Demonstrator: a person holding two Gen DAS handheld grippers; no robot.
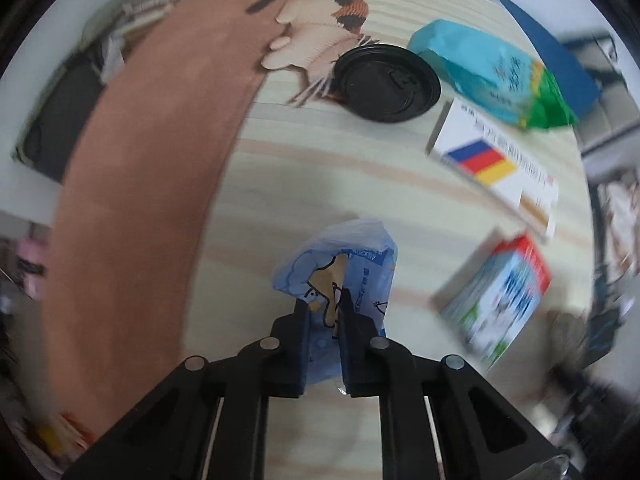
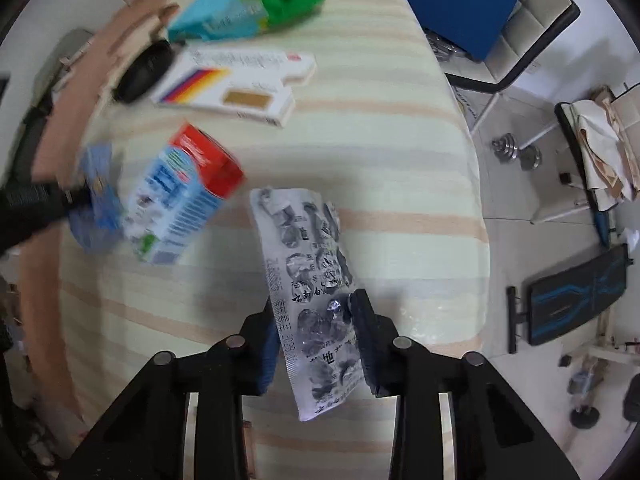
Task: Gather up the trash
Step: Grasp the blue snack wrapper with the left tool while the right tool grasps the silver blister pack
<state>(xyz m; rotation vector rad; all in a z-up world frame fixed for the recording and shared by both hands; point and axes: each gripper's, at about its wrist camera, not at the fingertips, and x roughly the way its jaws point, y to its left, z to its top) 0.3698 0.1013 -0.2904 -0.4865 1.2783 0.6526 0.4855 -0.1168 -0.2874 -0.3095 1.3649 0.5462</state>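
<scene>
My left gripper [image 1: 323,298] is shut on a crumpled blue plastic wrapper [image 1: 352,260] with a cartoon print, held above the striped tablecloth [image 1: 320,168]. My right gripper [image 2: 316,304] is shut on a silver pill blister sheet [image 2: 308,264] that sticks forward between the jaws. In the right wrist view the left gripper with the blue wrapper [image 2: 98,208] shows at the far left, blurred. A red, white and blue carton [image 2: 180,196] lies on the cloth between the two; it also shows in the left wrist view [image 1: 500,296].
On the cloth lie a white medicine box with coloured stripes [image 1: 496,164] [image 2: 228,86], a teal and green pack [image 1: 492,72] [image 2: 248,4] and a black cup lid [image 1: 386,84] [image 2: 144,68]. A chair [image 2: 516,20], dumbbells [image 2: 516,152] and a bench [image 2: 576,296] stand right of the table.
</scene>
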